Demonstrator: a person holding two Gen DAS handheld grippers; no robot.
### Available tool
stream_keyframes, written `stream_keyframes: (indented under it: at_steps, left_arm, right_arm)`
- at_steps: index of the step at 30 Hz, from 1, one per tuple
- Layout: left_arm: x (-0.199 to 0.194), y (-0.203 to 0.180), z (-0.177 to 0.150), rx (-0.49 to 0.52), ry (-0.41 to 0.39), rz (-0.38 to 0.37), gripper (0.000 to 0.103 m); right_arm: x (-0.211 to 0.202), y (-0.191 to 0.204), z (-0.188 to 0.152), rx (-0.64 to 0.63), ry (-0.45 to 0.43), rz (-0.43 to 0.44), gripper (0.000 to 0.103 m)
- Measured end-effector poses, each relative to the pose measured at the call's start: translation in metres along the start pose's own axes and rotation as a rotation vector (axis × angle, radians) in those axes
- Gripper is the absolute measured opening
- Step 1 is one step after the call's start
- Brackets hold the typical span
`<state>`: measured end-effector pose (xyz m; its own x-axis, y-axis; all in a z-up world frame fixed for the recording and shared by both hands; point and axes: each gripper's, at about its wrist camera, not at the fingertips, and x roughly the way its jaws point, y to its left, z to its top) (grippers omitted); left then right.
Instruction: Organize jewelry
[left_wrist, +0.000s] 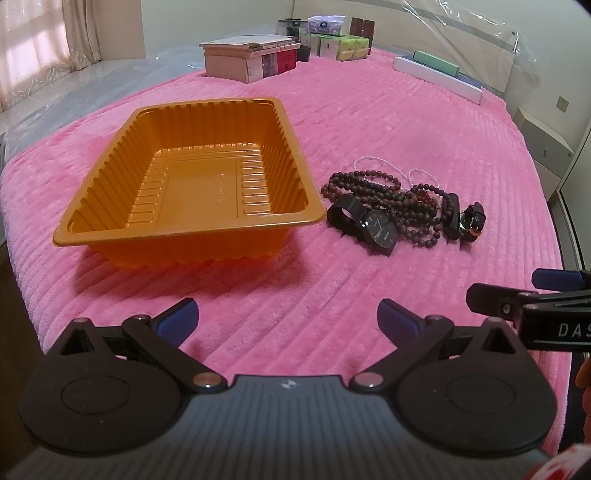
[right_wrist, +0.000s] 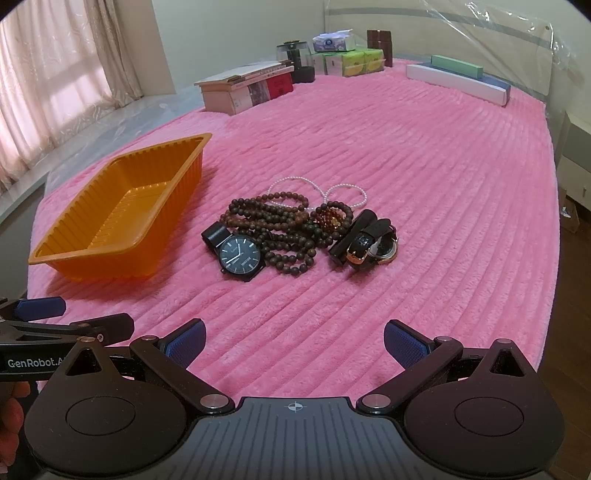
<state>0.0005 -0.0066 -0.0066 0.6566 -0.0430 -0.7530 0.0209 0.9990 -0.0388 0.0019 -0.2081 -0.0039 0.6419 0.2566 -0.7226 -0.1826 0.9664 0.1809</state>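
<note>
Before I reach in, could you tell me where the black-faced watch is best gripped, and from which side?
Grip the black-faced watch by its case, edge to edge, coming down from above with the right gripper. It lies face up at the near left edge of the pile, its near edge clear on the pink blanket. The brown beads crowd its far right side, so keep the fingers off that side.

One orange tray (right_wrist: 122, 206) lies ahead and left of the right gripper (right_wrist: 294, 343). Two watches lie in the jewelry heap ahead of it: a black-faced watch (right_wrist: 240, 256) and a watch with a rose-gold buckle (right_wrist: 373, 245). One white pearl strand (right_wrist: 317, 188) lies beyond them. The dark bead strings (right_wrist: 284, 229) are too tangled to count. One amber bead bracelet (right_wrist: 328, 218) lies among them. Two grippers show, the left gripper (left_wrist: 287, 317) included.
</note>
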Motion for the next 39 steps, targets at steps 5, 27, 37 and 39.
stream_keyframes:
  at_steps: [5, 27, 37, 39]
  left_arm:
    - [0.0002, -0.0001, -0.0003, -0.001, 0.000, -0.002, 0.102]
    - [0.0006, -0.0025, -0.0013, -0.001, 0.002, -0.009, 0.102]
    - [0.0006, -0.0027, -0.0014, -0.001, 0.002, -0.009, 0.102]
    - [0.0006, -0.0027, -0.0014, -0.001, 0.002, -0.010, 0.102]
  right_arm:
    - [-0.0003, 0.0004, 0.0002, -0.001, 0.001, 0.001, 0.102]
    - [0.0004, 0.0005, -0.0004, -0.001, 0.003, 0.000, 0.102]
    - [0.0008, 0.0004, -0.0004, -0.003, 0.004, 0.000, 0.102]
    - [0.0007, 0.0004, -0.0004, -0.002, 0.004, -0.001, 0.102]
